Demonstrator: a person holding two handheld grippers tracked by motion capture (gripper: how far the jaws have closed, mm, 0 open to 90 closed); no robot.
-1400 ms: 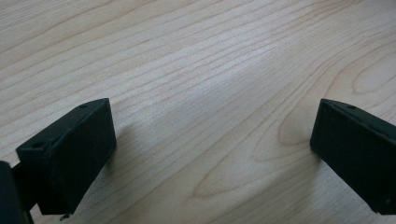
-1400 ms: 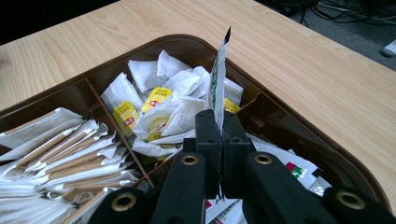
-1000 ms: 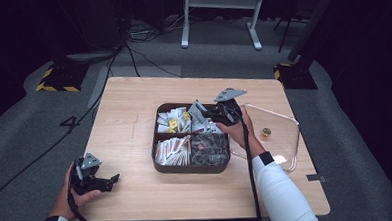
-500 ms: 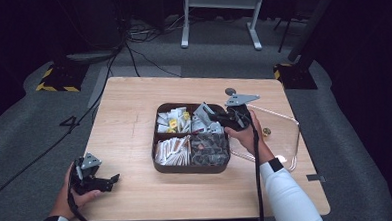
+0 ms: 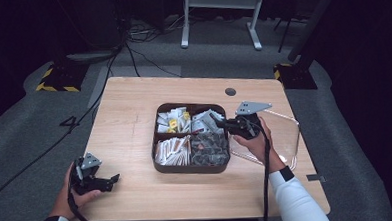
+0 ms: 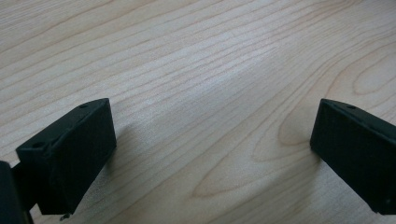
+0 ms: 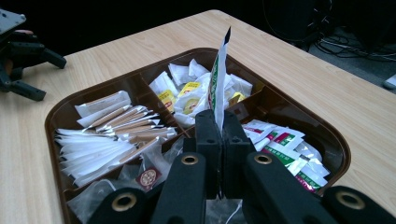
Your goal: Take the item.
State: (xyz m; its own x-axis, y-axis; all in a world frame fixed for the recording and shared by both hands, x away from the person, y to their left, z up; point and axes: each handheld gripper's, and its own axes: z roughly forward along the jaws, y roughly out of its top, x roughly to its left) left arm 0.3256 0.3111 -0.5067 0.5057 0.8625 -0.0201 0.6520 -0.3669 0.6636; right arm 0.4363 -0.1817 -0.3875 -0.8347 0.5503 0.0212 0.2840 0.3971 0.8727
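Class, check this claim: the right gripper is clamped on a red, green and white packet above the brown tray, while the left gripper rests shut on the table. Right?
Not quite. The left gripper is open: the left gripper view shows its jaws wide apart over the bare table. The right gripper does clamp the packet above the tray.

We see a pale wooden counter (image 5: 134, 108) on grey carpet (image 5: 30, 142), black cables (image 5: 131, 48) trailing toward a white frame (image 5: 219, 9) in darkness.

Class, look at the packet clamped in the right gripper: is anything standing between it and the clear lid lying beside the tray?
Nothing visible does. The right gripper holds the packet above the brown tray; the clear lid lies directly beside the tray, bare.
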